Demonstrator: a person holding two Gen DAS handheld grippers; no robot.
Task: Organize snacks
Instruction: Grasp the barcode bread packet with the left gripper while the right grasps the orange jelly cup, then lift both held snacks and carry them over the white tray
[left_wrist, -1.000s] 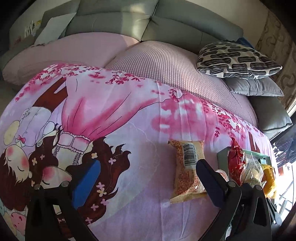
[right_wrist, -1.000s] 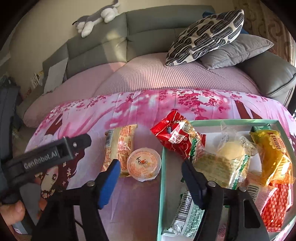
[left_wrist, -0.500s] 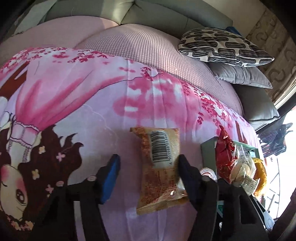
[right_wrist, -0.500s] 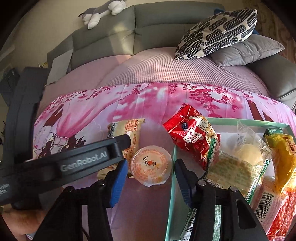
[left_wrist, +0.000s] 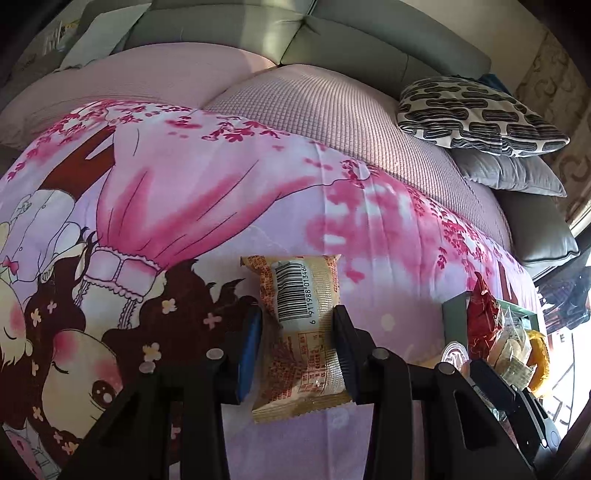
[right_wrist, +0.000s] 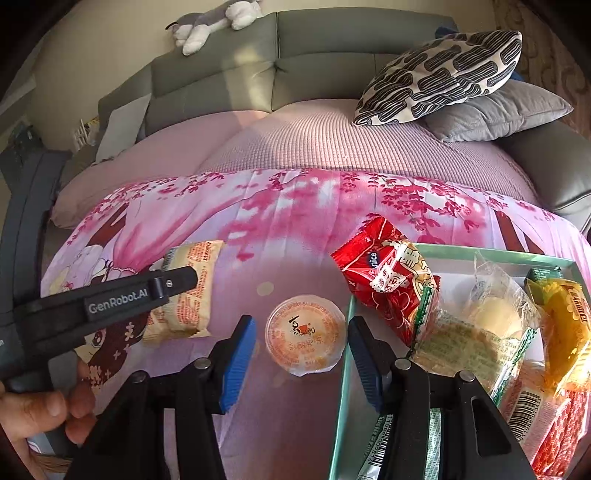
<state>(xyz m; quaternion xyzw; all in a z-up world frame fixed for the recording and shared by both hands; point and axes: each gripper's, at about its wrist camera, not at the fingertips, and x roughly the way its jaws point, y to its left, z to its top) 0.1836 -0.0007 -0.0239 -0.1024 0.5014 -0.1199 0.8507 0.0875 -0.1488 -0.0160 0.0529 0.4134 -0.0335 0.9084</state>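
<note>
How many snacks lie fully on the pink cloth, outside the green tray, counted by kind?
Tan wrapped packet: 1
Round jelly cup: 1
Total: 2
The red packet overhangs the tray rim, so it is left out.

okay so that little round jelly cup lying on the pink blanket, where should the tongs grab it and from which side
Grip the jelly cup across its round wall, just below the foil lid, coming down from above. It sits lid-up and flat, beside the tray's wall, and the right tongs already straddle it.
</note>
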